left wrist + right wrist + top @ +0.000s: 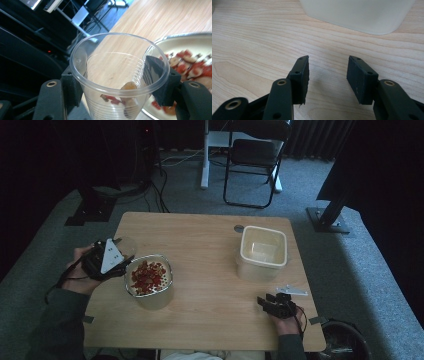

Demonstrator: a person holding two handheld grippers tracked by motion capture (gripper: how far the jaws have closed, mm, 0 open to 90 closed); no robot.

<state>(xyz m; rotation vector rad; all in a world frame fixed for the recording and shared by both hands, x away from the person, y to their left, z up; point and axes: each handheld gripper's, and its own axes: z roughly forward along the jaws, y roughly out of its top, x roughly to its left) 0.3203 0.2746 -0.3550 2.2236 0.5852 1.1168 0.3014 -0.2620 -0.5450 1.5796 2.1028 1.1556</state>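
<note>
Grey carpet surrounded the wooden table [200, 245], with a folding chair [252, 162] at the far side. At the table's left edge, the left gripper [116, 260] clamped a clear plastic cup [117, 82] between its jaws, the pads pressing the ribbed wall below the rim. A few red and tan food pieces lay at the cup's bottom. Just right of the cup stood the metal bowl [150, 282] of red and pale food pieces. An empty cream plastic container [262, 251] sat well apart on the far right.

For a clean transfer, the cup should probably travel with its mouth upward and be tipped only once above the container, with a light grip so the thin wall does not buckle.

The left hand [80, 270] held its gripper roughly level, pointing right. The right gripper [272, 304] rested near the table's near right edge, jaws apart and empty, aimed toward the container.
</note>
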